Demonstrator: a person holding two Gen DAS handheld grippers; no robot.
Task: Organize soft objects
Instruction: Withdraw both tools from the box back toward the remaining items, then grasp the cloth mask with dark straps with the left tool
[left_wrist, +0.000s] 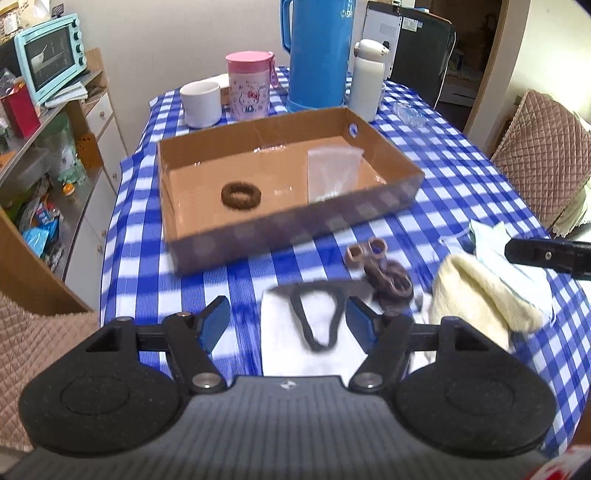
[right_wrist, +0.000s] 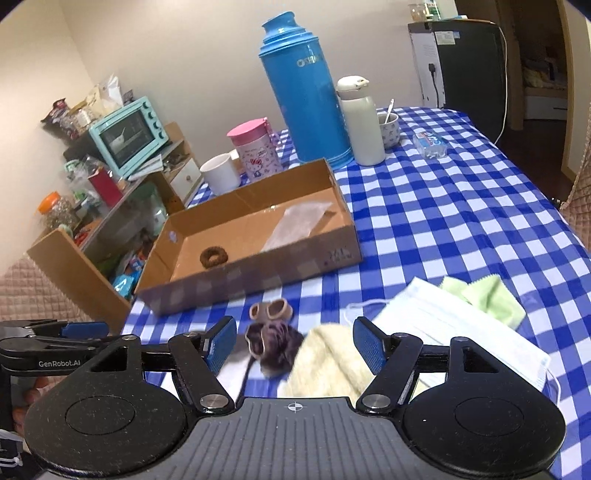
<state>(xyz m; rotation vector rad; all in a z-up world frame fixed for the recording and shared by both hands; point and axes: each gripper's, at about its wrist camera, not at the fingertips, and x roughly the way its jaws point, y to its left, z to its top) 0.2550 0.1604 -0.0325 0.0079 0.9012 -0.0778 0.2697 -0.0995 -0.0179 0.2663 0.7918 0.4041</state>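
My left gripper (left_wrist: 287, 325) is open above a white cloth (left_wrist: 280, 339) with a dark elastic band (left_wrist: 300, 317) lying on it, and nothing is between its blue pads. Further right lie beige hair ties (left_wrist: 365, 251), a dark scrunchie (left_wrist: 389, 282), a cream fluffy cloth (left_wrist: 476, 295) and a face mask (left_wrist: 517, 269). My right gripper (right_wrist: 295, 345) hangs open over the dark scrunchie (right_wrist: 275, 345) and cream cloth (right_wrist: 328, 362). The mask (right_wrist: 454, 328) and a green cloth (right_wrist: 487, 299) are to its right. Beyond, a cardboard box (left_wrist: 288, 221) holds a brown scrunchie (left_wrist: 241, 195) and a clear bag (left_wrist: 332, 170).
At the back of the blue checked table stand a blue thermos (left_wrist: 317, 55), white bottle (left_wrist: 367, 81), pink cup (left_wrist: 249, 85) and white mug (left_wrist: 201, 103). A quilted chair (left_wrist: 535, 155) is on the right and a cluttered shelf with a teal oven (left_wrist: 51, 62) on the left.
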